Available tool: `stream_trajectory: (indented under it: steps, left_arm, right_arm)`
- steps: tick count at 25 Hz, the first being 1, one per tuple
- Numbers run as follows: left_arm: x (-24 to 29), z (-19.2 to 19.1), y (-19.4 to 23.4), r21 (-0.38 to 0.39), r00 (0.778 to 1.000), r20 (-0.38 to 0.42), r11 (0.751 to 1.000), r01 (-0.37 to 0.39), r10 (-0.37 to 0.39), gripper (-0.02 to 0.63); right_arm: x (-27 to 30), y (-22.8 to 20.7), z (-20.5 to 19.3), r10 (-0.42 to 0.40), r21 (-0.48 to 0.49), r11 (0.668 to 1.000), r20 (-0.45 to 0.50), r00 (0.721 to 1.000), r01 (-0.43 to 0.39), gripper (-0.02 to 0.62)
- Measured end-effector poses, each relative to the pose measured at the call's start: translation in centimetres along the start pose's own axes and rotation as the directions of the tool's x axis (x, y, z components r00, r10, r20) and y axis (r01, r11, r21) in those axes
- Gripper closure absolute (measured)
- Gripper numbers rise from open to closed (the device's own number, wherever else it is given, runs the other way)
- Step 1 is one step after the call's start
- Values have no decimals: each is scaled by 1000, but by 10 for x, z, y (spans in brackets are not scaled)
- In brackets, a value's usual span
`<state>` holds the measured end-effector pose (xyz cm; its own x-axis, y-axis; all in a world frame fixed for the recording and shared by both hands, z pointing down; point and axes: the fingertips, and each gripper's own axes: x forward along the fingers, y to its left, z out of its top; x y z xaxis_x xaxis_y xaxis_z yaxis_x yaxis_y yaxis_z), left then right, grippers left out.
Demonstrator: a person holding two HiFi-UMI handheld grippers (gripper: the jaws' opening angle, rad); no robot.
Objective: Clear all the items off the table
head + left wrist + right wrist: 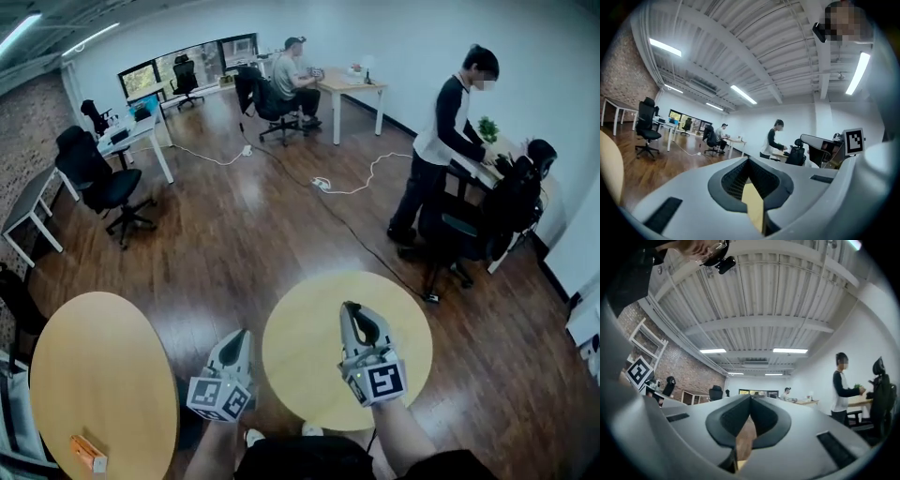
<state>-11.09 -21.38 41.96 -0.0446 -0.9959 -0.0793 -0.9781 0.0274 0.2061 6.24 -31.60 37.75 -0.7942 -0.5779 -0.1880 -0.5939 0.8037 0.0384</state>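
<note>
Two round wooden tables show in the head view. The near one (309,375) lies right under my grippers with a bare top. The left one (103,375) carries a small orange item (87,453) near its front edge. My left gripper (246,335) is held over the near table's left edge, and its jaws are shut with nothing between them. My right gripper (351,307) is held over the middle of that table, also shut and empty. Both gripper views point up and out into the room, with the left gripper (749,160) and the right gripper (751,397) closed tip to tip.
A person (448,141) stands at a desk at the right beside a black office chair (487,220). Another person (295,80) sits at a far desk. More chairs (98,178) and desks stand at the left. White cables (361,178) run across the wooden floor.
</note>
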Motion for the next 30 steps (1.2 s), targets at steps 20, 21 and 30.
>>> stream_trajectory:
  steps: [20,21,30]
  left_arm:
    - [-267,86,187,-11,872,187,889,-458,452,601]
    - [-266,86,187,-23,878,190,896,-443,439,601]
    - [-295,96,203,-47,864,225,891,-451,449,601]
  right_arm:
    - [84,294,11,393,-123,915,49,918,-385,592]
    - [85,297,12,391,-124,916,47,919,-383,592]
    - [88,335,12,431,-174,890,18,902,-421,592]
